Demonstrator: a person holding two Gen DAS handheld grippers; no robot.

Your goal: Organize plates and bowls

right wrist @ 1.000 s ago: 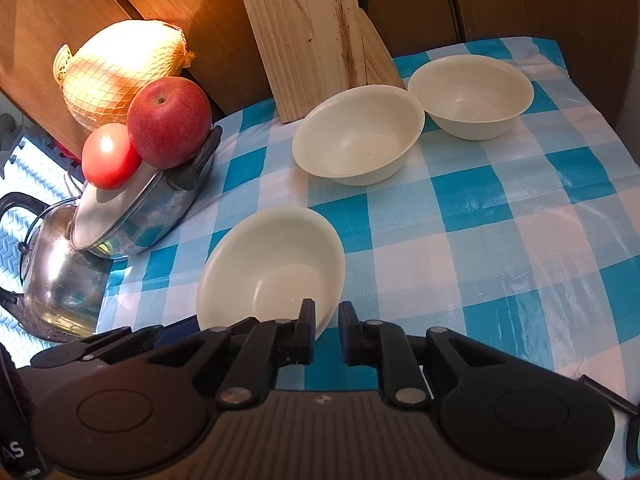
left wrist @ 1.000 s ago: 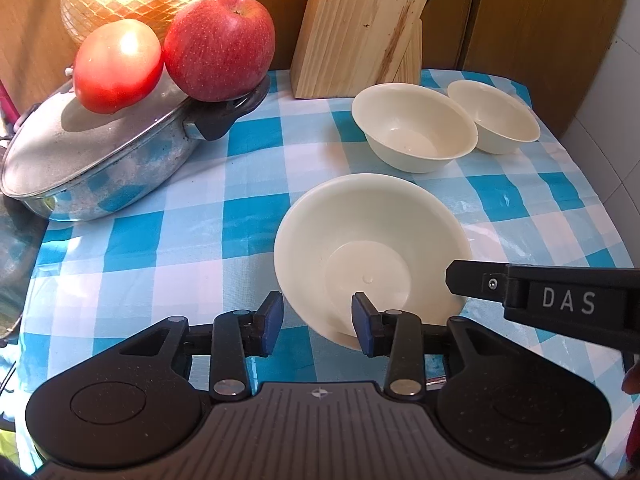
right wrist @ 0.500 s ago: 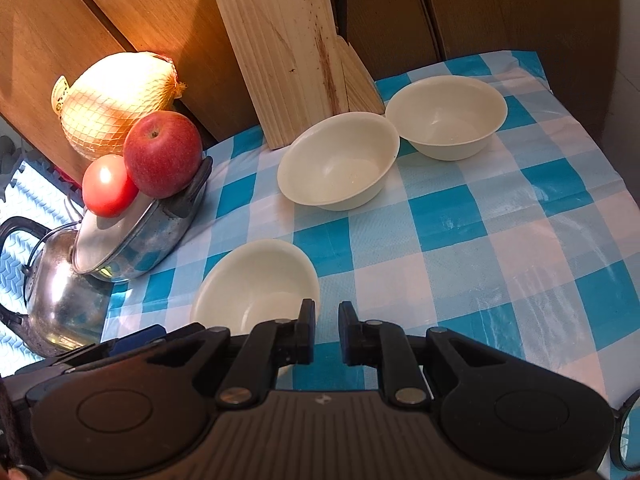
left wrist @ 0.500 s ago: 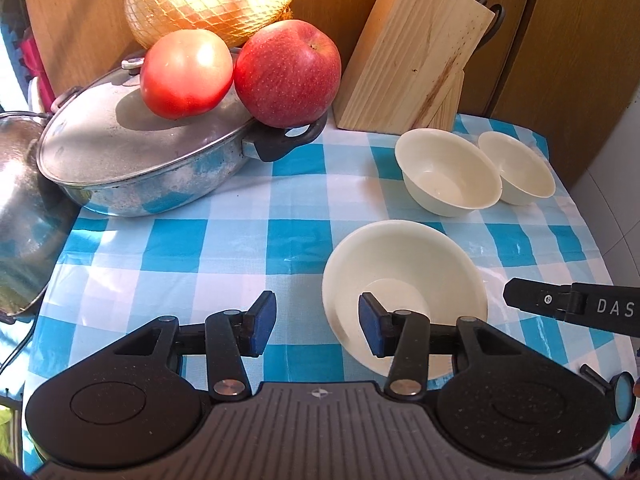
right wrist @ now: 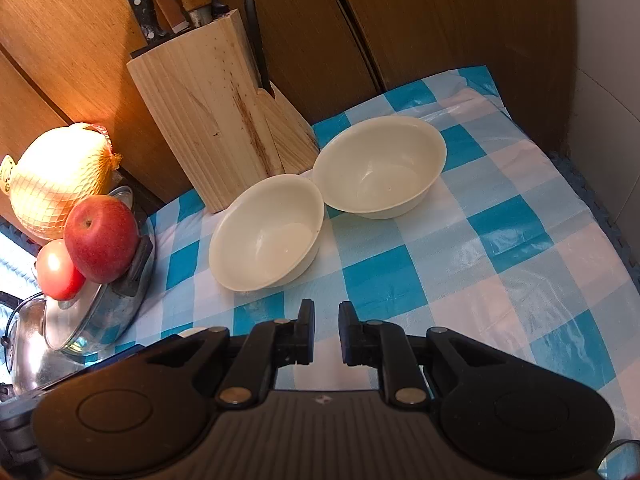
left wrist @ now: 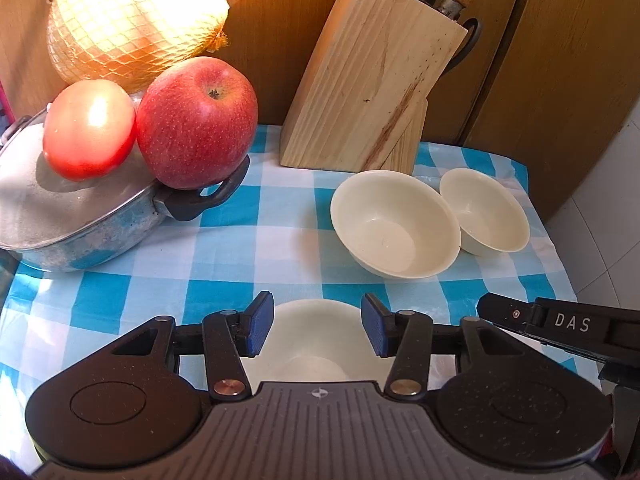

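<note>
Three round cream plastic bowls are sitting unstacked; left gripper is opening emptily, right gripper clenched empty.

— What's by my side on the checked cloth?
— A wooden knife block against brown cabinet doors; an apple and tomato atop a lidded pot, a netted melon behind.

I see three cream bowls on a blue-and-white checked cloth, a red apple, a red-orange tomato, a pale wood block, blue pads on the black gripper.
</note>
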